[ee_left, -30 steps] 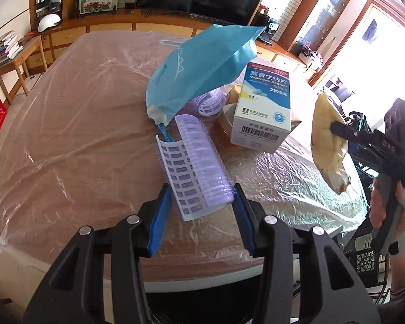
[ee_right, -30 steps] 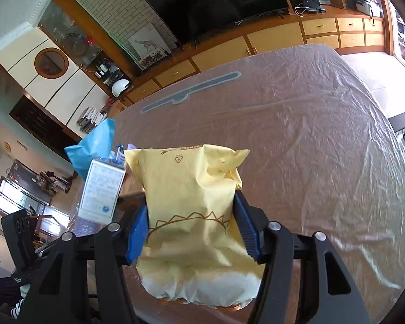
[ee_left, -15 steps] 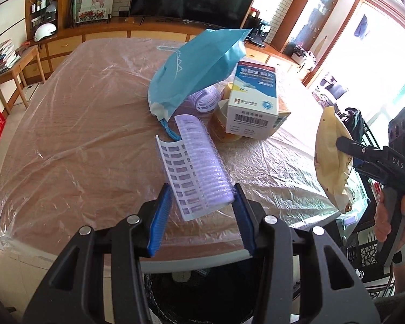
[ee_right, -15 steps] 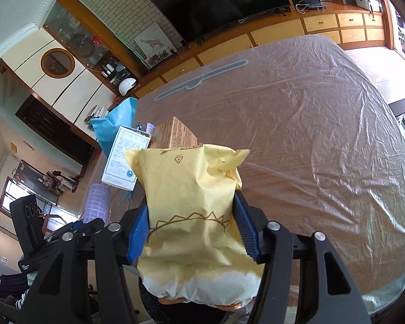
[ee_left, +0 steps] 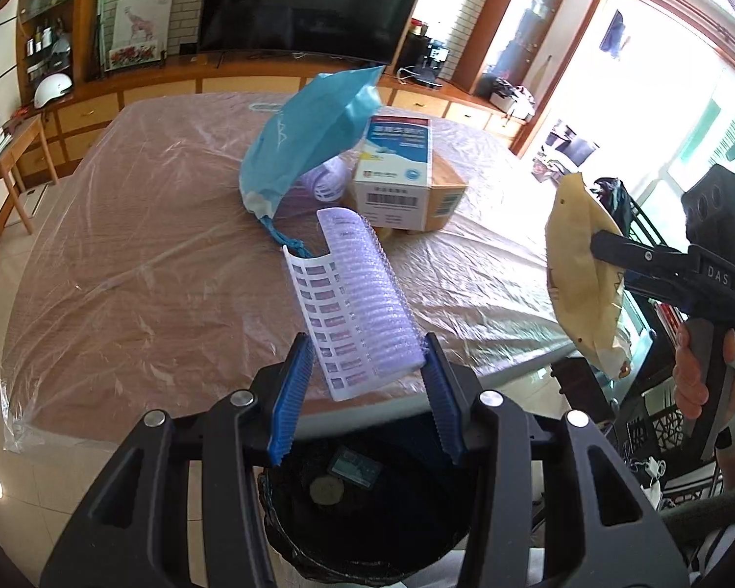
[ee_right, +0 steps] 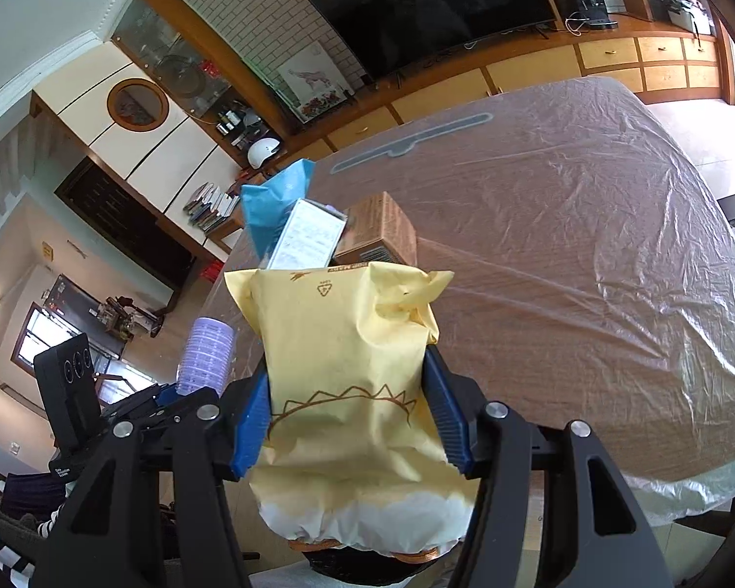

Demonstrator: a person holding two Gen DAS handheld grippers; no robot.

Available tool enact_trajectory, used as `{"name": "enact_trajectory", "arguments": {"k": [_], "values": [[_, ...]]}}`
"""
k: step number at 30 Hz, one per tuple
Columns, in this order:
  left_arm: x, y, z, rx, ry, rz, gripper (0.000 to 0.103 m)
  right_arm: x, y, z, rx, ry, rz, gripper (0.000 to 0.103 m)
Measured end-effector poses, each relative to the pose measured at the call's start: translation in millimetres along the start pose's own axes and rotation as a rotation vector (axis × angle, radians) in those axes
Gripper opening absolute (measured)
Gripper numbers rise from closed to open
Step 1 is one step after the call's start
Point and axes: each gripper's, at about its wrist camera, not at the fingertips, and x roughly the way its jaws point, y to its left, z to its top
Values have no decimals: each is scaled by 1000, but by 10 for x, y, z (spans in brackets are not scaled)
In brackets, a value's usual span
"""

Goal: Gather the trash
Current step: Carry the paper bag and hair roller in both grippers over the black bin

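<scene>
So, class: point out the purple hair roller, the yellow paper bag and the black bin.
purple hair roller [ee_left: 375,304], left wrist view, on its ridged side.
yellow paper bag [ee_right: 348,367], right wrist view, on its front face.
black bin [ee_left: 367,534], left wrist view, on its dark inner wall.

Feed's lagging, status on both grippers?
Left gripper shut on purple roller pack, above black bin. Right gripper shut on yellow bag. Nothing blocking.

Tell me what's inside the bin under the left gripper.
In the bin, a round gold disc and a small dark packet show. The left gripper and its roller pack cover the rest.
</scene>
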Motion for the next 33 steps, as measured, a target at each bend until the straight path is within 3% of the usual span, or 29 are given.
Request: {"name": "enact_trajectory", "arguments": {"k": [16,33], "values": [[-145,-280,-354,139,66,-49,47,-92,268,-473,-50,90,47,56],[-50,-377,-775,199,184,-73,47,38,402,-830,-109,196,18,56]]}}
